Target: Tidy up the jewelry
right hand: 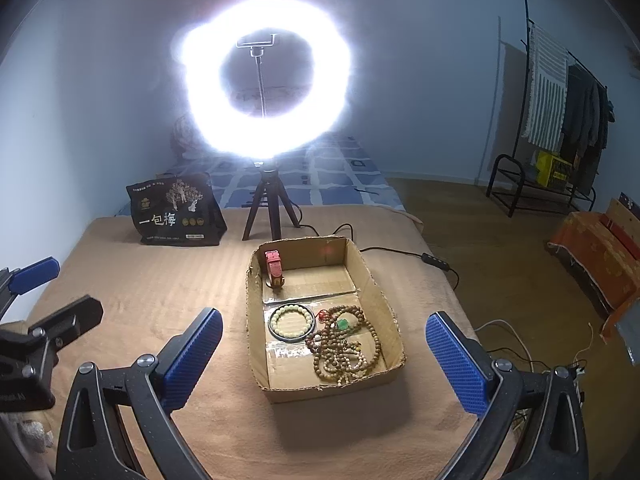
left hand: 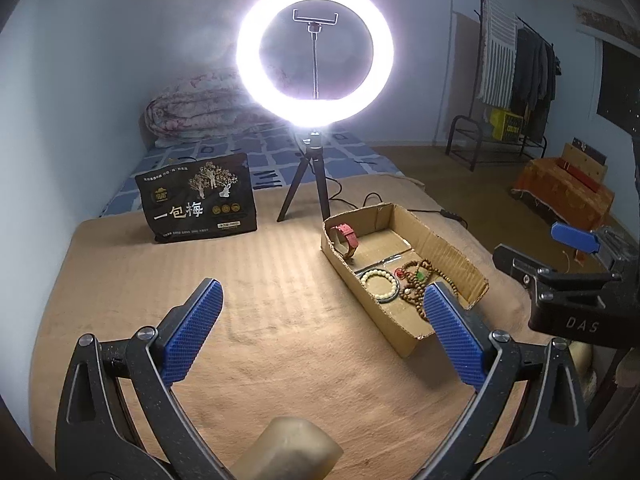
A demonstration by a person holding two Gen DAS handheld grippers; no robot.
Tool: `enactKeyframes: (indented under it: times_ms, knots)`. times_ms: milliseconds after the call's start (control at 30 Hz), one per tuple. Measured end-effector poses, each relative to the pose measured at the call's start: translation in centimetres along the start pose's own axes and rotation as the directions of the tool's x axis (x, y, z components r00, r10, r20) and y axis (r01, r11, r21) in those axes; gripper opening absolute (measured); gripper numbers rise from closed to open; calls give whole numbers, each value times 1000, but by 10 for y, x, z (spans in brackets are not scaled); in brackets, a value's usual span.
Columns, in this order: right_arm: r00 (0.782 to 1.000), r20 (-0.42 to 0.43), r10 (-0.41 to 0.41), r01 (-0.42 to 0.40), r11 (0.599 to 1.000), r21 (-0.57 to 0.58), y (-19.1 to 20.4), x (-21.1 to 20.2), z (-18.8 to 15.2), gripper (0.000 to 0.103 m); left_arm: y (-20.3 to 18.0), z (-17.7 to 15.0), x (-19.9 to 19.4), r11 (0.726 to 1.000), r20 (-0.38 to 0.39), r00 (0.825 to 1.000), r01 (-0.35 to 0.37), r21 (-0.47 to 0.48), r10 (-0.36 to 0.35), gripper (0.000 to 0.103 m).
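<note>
A shallow cardboard box (right hand: 378,292) (left hand: 436,238) sits on the tan blanket. In it lie a red watch (right hand: 275,266) (left hand: 347,238), a pale bead bracelet (right hand: 291,319) (left hand: 380,282) and a heap of brown bead strands (right hand: 346,346) (left hand: 418,280) with a green stone. My right gripper (right hand: 324,328) is open and empty, held above the box's near end. My left gripper (left hand: 324,300) is open and empty, over the blanket left of the box. The right gripper also shows at the right edge of the left wrist view (left hand: 560,276).
A lit ring light on a small tripod (right hand: 264,92) (left hand: 314,52) stands behind the box, its cable (right hand: 436,258) trailing right. A black snack bag (right hand: 174,212) (left hand: 198,200) stands at the back left. A clothes rack (right hand: 560,120) and a bench (right hand: 600,256) are to the right.
</note>
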State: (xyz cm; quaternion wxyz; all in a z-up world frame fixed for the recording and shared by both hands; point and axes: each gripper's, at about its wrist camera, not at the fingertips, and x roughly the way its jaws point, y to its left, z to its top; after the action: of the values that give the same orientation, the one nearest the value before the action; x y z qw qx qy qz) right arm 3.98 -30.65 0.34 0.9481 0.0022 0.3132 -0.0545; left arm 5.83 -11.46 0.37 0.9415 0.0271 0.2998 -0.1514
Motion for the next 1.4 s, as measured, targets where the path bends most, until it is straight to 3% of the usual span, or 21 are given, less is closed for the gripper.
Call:
enactKeyframes:
  times_ms: [1400]
  knots:
    - [1000,-19,-24,24,1000,-3,-2,5,-3,103,0,1,-9,998,7,998,-56,9,56,102]
